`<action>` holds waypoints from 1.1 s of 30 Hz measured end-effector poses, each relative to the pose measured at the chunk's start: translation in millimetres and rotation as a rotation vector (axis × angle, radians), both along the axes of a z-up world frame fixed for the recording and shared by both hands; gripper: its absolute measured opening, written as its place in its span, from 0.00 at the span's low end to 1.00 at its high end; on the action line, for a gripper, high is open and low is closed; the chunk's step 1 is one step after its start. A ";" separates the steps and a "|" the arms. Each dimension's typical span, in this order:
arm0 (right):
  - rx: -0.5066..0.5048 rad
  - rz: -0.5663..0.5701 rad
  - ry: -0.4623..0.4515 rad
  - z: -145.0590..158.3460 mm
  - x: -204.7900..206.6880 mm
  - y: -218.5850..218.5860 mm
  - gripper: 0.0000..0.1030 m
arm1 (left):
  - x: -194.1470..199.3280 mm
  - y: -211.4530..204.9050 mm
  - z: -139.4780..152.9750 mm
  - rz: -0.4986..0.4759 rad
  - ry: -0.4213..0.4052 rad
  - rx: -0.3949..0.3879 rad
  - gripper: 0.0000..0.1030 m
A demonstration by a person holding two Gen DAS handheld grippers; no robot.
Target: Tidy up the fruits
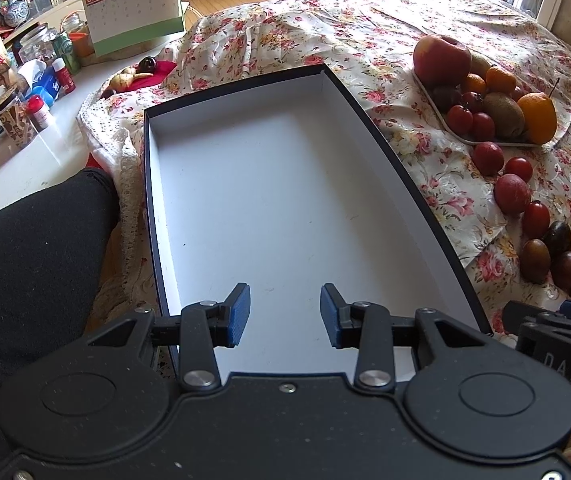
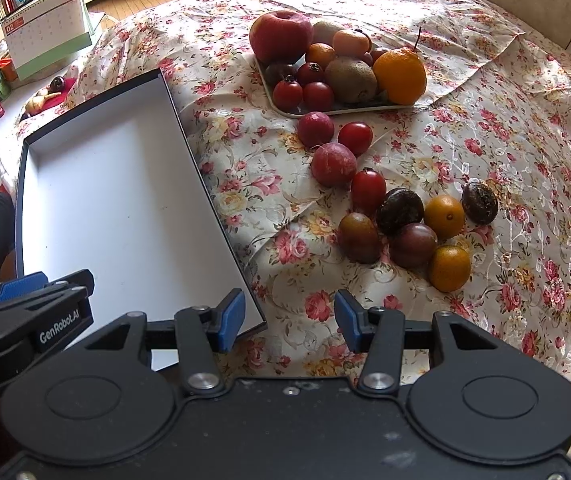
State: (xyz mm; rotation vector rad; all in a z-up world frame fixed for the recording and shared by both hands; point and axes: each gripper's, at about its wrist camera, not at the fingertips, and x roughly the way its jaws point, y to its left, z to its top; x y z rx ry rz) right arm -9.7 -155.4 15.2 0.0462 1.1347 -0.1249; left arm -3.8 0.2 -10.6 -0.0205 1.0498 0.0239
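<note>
A shallow white box with a dark rim (image 1: 245, 200) (image 2: 105, 200) lies empty on the floral cloth. My left gripper (image 1: 285, 316) is open and empty over the box's near end. My right gripper (image 2: 289, 322) is open and empty above the cloth, just right of the box's near corner. A tray (image 2: 301, 113) (image 1: 485, 142) holds an apple (image 2: 281, 36), an orange (image 2: 399, 76), kiwis (image 2: 351, 80) and small tomatoes (image 2: 287, 94). Loose fruits lie on the cloth beyond my right gripper: red plums (image 2: 333, 164), tomatoes (image 2: 367, 188), dark plums (image 2: 399, 210) and small oranges (image 2: 447, 268).
A floral cloth (image 2: 505, 140) covers the surface. A desk calendar (image 1: 133, 12) stands at the far left. Jars and bottles (image 1: 45, 80) crowd the white surface on the left. A dark sleeve or leg (image 1: 25, 248) lies left of the box.
</note>
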 end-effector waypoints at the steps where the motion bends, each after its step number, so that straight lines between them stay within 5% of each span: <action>1: 0.004 0.000 -0.001 0.5 0.5 -2.0 0.49 | 1.5 -0.8 0.6 0.001 0.004 0.002 0.45; 7: 0.048 -0.054 -0.027 10.3 3.1 -28.7 0.47 | 2.9 -2.6 0.9 -0.001 0.019 0.017 0.45; 22: 0.204 -0.332 -0.038 6.7 -3.4 -188.3 0.50 | 12.4 -37.1 5.6 -0.109 0.071 0.065 0.45; 33: 0.253 -0.244 -0.047 -10.5 -6.3 -205.3 0.49 | 39.5 -130.5 13.9 -0.348 0.153 -0.102 0.45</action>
